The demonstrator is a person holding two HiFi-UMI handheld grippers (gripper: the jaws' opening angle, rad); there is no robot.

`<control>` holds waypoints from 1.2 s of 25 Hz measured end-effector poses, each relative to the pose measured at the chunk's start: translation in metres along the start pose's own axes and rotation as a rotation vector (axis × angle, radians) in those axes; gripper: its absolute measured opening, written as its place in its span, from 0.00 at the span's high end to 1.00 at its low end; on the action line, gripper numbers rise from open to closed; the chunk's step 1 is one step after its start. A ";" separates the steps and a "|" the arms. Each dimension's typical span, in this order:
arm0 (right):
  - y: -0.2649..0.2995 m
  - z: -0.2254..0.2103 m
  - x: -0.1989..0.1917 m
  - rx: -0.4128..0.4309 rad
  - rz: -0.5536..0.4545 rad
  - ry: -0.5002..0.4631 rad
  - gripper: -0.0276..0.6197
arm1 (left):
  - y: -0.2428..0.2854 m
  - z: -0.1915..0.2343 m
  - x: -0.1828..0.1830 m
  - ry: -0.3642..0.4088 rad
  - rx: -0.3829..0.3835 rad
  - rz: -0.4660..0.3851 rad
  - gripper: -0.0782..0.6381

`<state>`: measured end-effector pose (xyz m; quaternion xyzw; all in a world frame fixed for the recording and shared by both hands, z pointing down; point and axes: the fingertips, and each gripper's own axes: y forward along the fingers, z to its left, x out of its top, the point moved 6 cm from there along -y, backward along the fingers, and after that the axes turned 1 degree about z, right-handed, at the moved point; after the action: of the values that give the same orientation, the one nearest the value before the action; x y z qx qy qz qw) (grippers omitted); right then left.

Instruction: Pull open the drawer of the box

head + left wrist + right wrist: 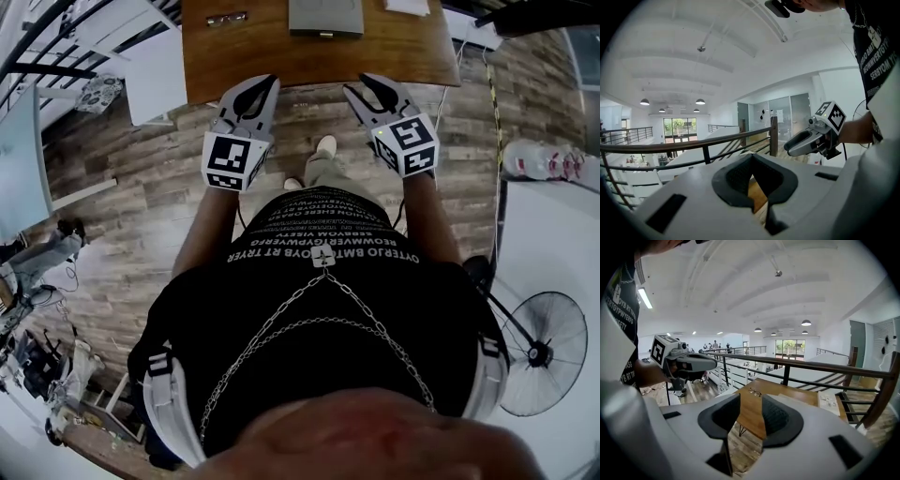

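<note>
1. The box sits at the far middle of the desk, cut off by the top edge of my head view; a small brass-coloured pull shows on its near face, the side turned toward the person; I cannot tell from here how far the drawer stands out.
2. The left tongs hang over the desk's near edge, left of the box and well apart from it; in the left gripper view they are released, pads apart, with only desk wood and floor in the gap.
3. The right tongs hang over the same edge, right of the box's line and also well apart from it; in the right gripper view they are released and wider than the left pair; nothing is between the pads; the desk corner shows beyond them.
4. The two pairs are side by side and apart, tips angled inward; each view catches the other pair off to its side.
5. A pair of glasses lies on the desk left of the box; paper lies to its right.
6. A railing runs beyond the desk; a fan stands on the wooden floor at the person's right.
</note>
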<state>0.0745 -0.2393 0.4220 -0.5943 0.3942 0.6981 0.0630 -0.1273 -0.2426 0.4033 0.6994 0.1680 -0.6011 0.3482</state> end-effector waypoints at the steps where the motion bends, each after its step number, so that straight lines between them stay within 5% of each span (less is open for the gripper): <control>1: 0.004 -0.005 0.001 0.001 -0.003 0.004 0.74 | 0.005 0.002 0.001 0.000 0.000 -0.002 0.88; 19: 0.027 -0.111 0.021 -0.002 -0.029 0.017 0.74 | 0.109 0.012 0.055 0.037 -0.010 -0.033 0.88; 30: 0.030 -0.180 0.013 0.006 -0.053 0.033 0.74 | 0.152 0.012 0.080 0.067 0.053 -0.040 0.88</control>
<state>0.1944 -0.3773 0.4285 -0.6159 0.3814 0.6850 0.0769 -0.0189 -0.3714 0.3697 0.7244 0.1777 -0.5886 0.3117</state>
